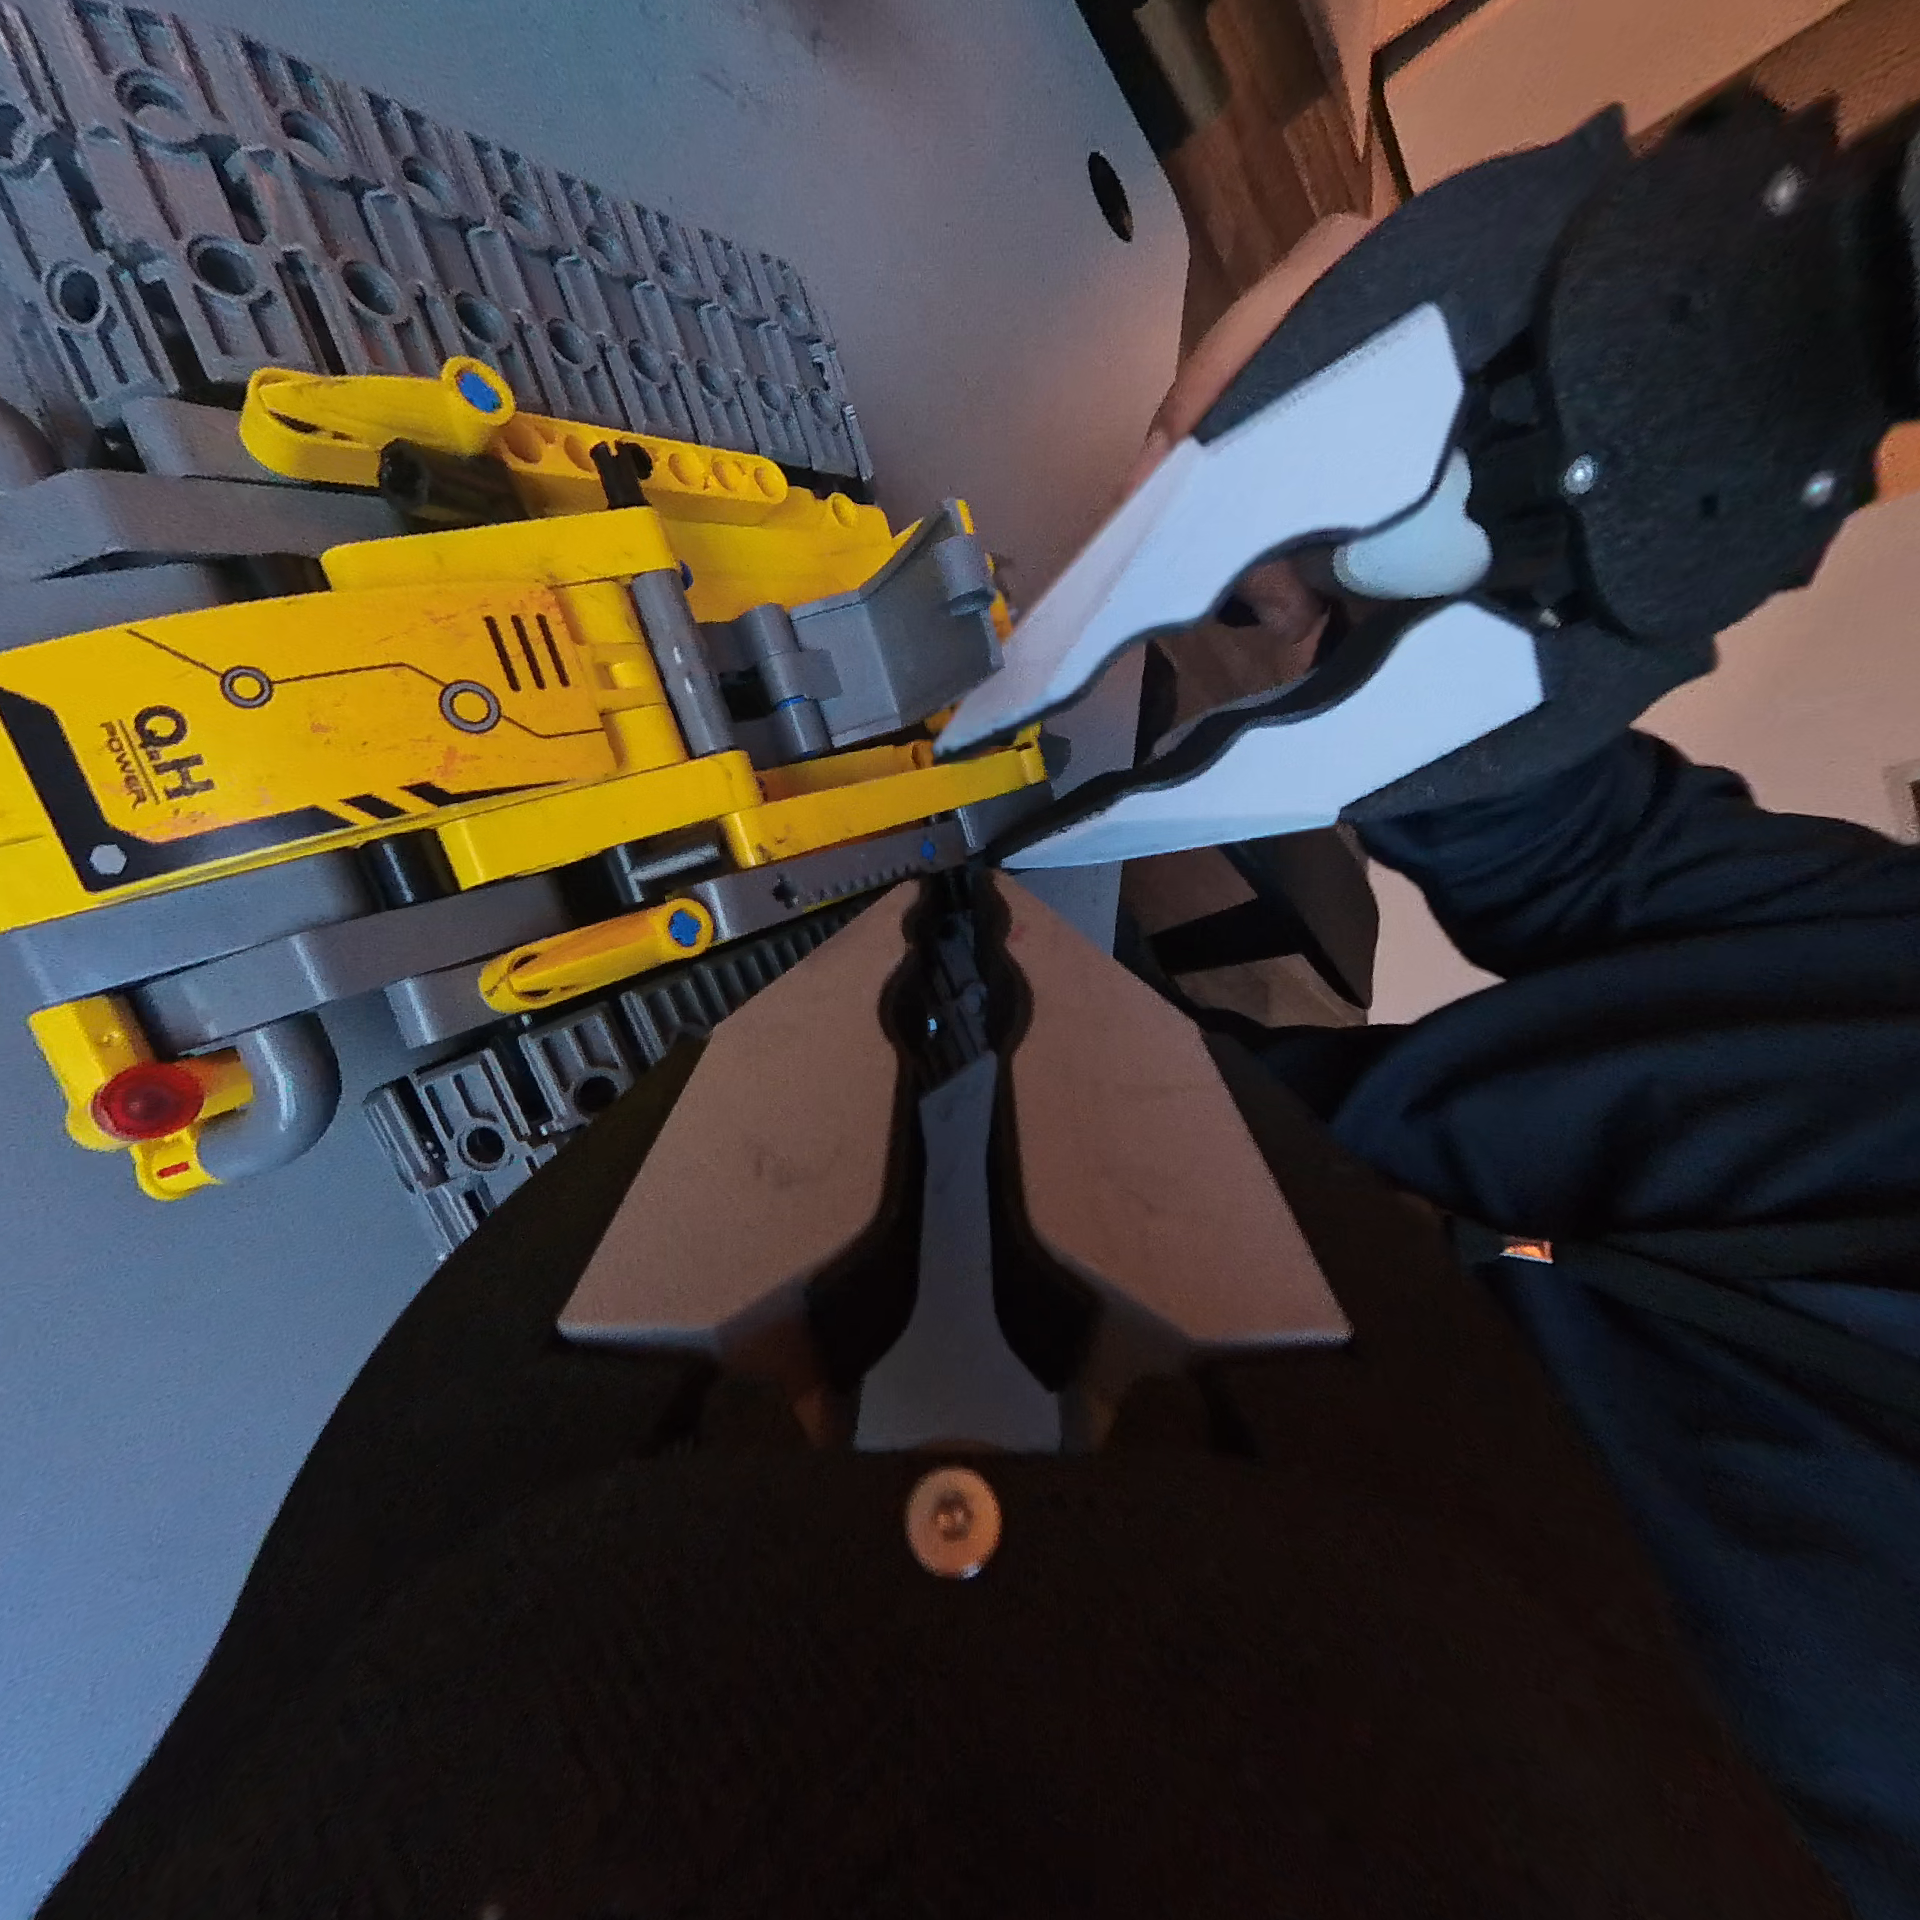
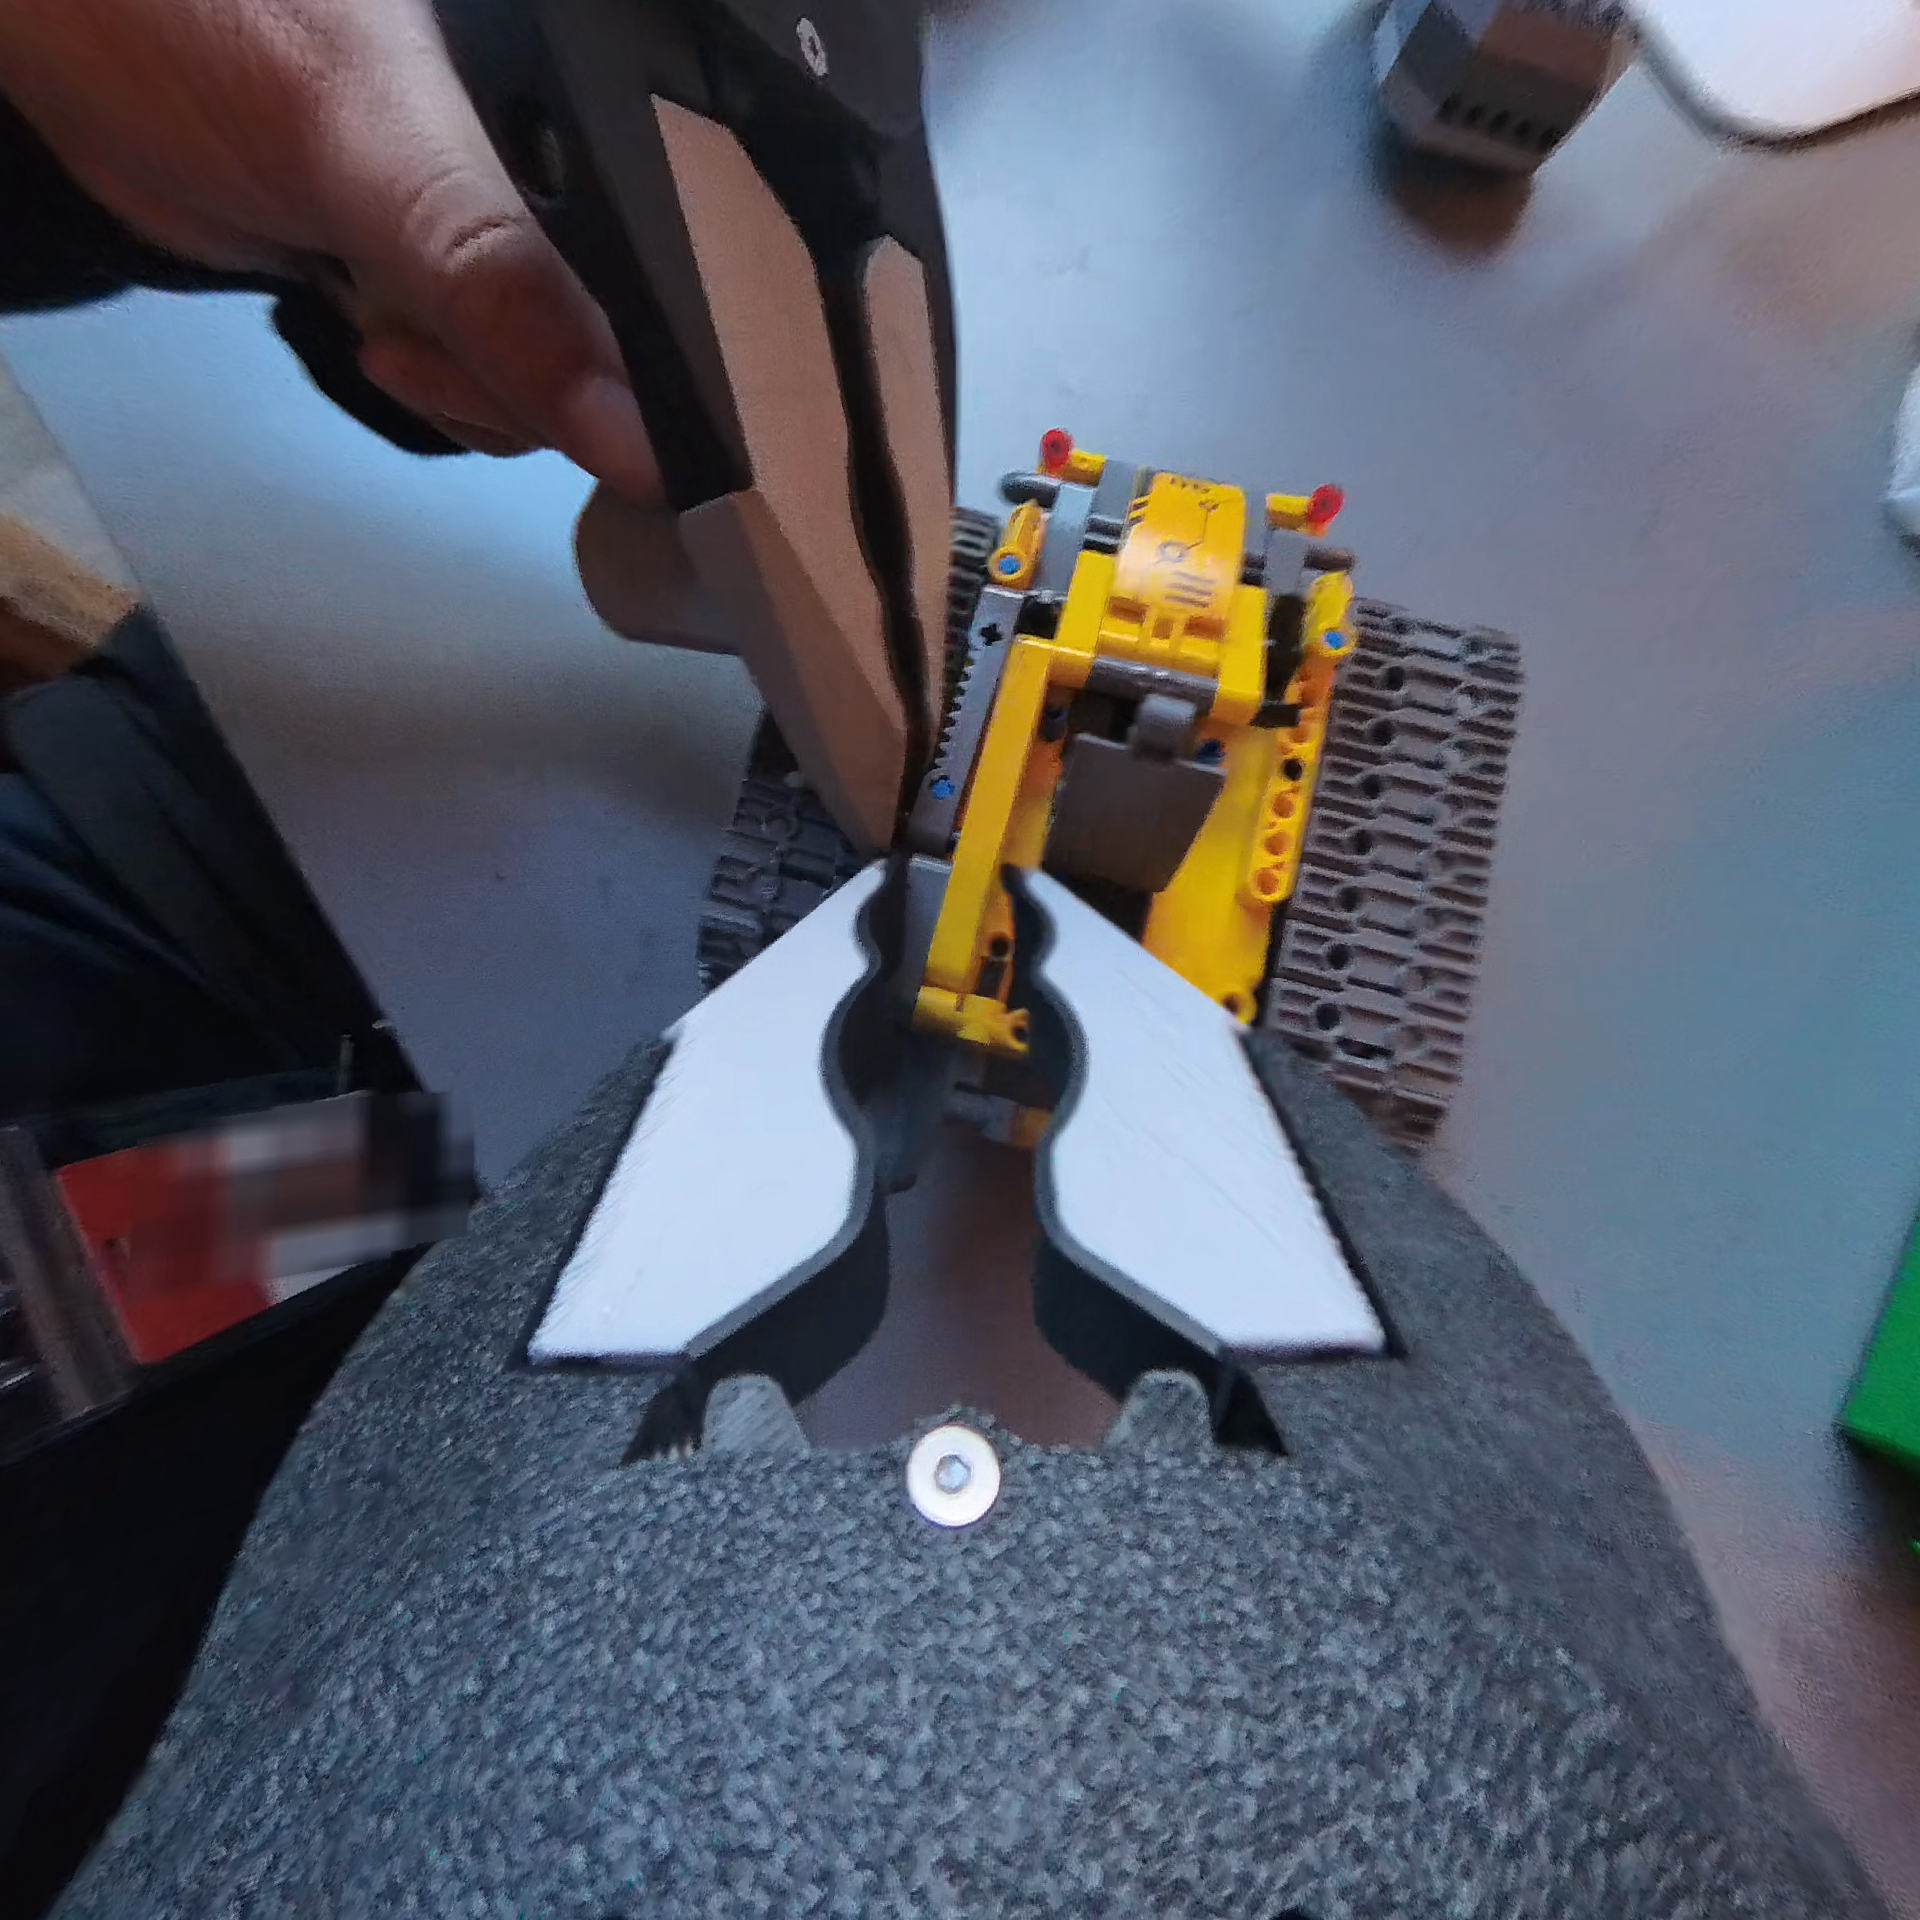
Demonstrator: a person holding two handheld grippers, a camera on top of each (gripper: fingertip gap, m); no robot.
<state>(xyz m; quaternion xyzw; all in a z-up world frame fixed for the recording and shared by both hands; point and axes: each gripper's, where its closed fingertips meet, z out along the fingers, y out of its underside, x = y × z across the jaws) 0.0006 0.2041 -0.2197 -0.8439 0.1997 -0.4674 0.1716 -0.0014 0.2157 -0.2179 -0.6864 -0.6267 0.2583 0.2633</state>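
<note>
A yellow and grey brick-built tracked vehicle point(image 1: 416, 686) stands on a grey table point(image 1: 208, 1455); it also shows in the right wrist view point(image 2: 1164, 665). My left gripper point(image 1: 954, 883), with tan fingers, is pinched on the end of the grey toothed bar point(image 1: 831, 883) along the vehicle's side. A black part shows in the slit between its fingers. It enters the right wrist view from above point(image 2: 899, 821). My right gripper point(image 2: 956, 878), with white fingers, straddles and grips the front end of the yellow side beam point(image 2: 971, 935). It shows from the right in the left wrist view point(image 1: 971, 800).
A hand point(image 2: 416, 239) holds the left gripper, and a dark sleeve point(image 1: 1662, 1039) is behind the right one. A dark grey block point(image 2: 1496, 83) and a white object point(image 2: 1787, 52) lie at the back. A green item point(image 2: 1886, 1382) is at the right edge. The table edge point(image 1: 1143, 416) is close. My left and right fingertips are right by each other.
</note>
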